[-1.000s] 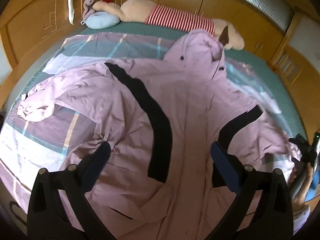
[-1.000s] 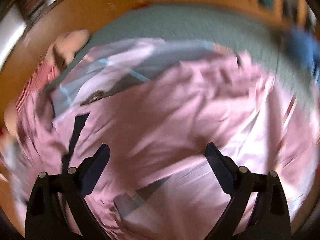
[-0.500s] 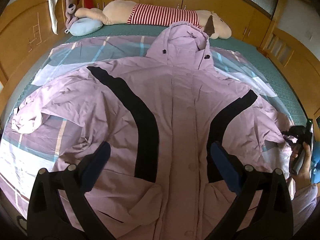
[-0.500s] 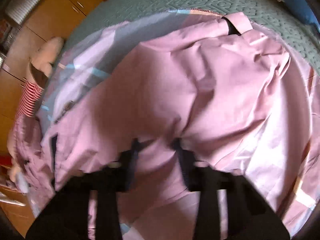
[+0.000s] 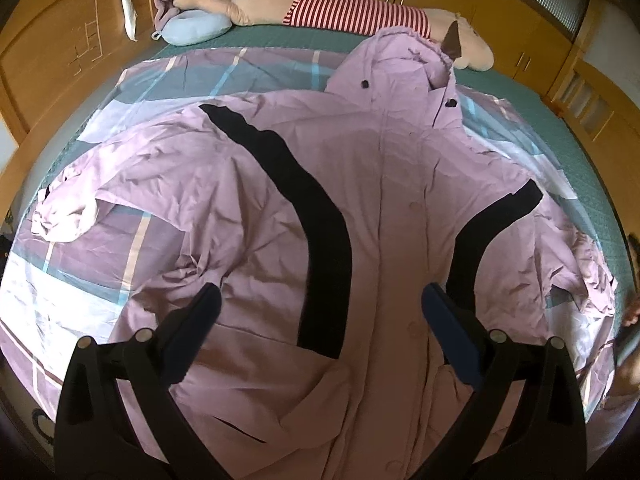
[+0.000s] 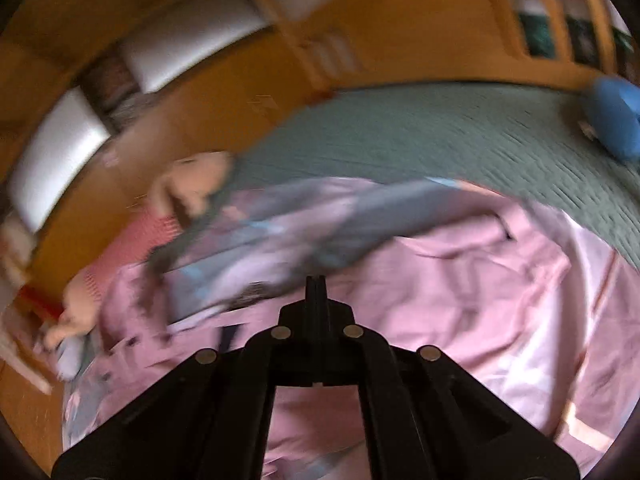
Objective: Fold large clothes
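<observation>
Left wrist view: the pink jacket [image 5: 384, 208] lies front-up and spread across the checked quilt [image 5: 120, 272] on the bed, hood at the far end, black stripes curving down either side of the buttoned front. The left gripper [image 5: 320, 312] hangs above the near hem, fingers wide apart, nothing between them. A striped plush toy [image 5: 340, 12] lies along the far edge.

Right wrist view, blurred: the right gripper [image 6: 316, 284] has just closed, fingers together. Whether any jacket fabric is pinched between them cannot be told. Pink cloth spreads beyond and right of the tips.
</observation>
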The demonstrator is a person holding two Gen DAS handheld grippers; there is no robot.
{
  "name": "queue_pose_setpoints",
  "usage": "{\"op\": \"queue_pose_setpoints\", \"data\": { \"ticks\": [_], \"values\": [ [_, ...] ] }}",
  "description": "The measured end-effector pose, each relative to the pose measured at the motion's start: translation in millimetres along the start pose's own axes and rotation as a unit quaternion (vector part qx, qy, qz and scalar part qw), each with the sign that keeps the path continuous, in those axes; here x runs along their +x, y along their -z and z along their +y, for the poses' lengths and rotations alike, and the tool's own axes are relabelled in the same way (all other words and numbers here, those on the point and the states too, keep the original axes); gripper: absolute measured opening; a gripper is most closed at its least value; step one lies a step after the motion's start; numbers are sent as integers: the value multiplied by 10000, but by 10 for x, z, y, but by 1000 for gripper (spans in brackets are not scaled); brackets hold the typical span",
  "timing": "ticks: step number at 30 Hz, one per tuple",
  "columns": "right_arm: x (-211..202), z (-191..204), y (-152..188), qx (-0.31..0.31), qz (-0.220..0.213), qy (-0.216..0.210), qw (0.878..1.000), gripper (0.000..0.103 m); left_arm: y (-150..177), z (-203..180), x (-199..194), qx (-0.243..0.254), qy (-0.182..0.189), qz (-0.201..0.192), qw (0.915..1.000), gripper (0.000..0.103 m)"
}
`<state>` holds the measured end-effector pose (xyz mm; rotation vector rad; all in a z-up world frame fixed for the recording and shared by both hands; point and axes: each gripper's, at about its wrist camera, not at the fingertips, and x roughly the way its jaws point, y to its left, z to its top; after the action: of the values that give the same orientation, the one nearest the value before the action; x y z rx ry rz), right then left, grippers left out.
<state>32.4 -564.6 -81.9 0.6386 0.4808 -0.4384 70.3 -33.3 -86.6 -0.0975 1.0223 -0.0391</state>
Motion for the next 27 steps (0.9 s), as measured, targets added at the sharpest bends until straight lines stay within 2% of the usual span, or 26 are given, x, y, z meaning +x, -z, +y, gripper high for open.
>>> {"op": "queue_pose_setpoints", "data": {
  "ticks": [2,3,4,5,6,7,9,11,14,16,17,19,20,21,22,23,24,25,26,27],
  "values": [
    [69,53,36,28,334,-31,9994,3,8,-17,35,29,-28,49,10000,101],
    [201,3,82,230,720,-75,9971,27,17,-23,52,42,-24,80,10000,101],
    [317,-76,128,464,1057,-78,9933,77,25,-31,72,56,-6,115,9999,101],
    [439,-187,174,745,1382,-94,9876,96,32,-34,87,59,7,138,9999,101],
    [547,-364,249,1197,1726,-163,9775,102,35,-37,98,63,31,165,9998,101],
    [619,-560,309,1712,1981,-210,9649,102,36,-42,101,67,51,170,9998,101],
    [666,-948,456,2795,2278,-337,9321,102,32,-39,92,65,89,168,9998,101],
    [739,-1252,617,3516,2608,-192,8989,102,28,-40,82,57,153,184,9997,101],
    [878,-1392,713,3666,2787,-105,8876,102,31,-60,81,48,266,225,9994,101],
    [921,-1464,668,3917,2573,-211,8831,101,35,-74,87,60,252,226,9994,101],
    [895,-1484,586,3908,2284,-194,8915,99,41,-82,90,71,234,221,9995,101],
    [858,-1483,450,3517,2045,180,9133,77,51,-93,107,112,167,224,9995,101],
    [884,-1498,420,3396,1993,261,9188,73,58,-86,114,117,144,234,9996,101],
    [923,-1498,389,3252,1941,311,9250,62,61,-78,124,115,126,250,9995,101],
    [964,-1496,378,3127,1946,398,9288,47,60,-70,136,103,135,273,9995,101],
    [978,-1495,369,3028,1897,489,9327,35,56,-66,142,87,155,287,9994,101],
    [969,-1555,356,3020,1799,480,9349,14,56,-64,144,72,169,288,9994,101],
    [893,-1520,324,3064,1506,316,9394,9,54,-62,142,59,184,280,9994,101],
    [818,-1517,292,3049,1258,205,9438,8,54,-64,136,65,189,271,9994,101],
    [678,-1352,199,2822,888,40,9552,7,54,-71,130,83,189,258,9995,101]
  ]
}}
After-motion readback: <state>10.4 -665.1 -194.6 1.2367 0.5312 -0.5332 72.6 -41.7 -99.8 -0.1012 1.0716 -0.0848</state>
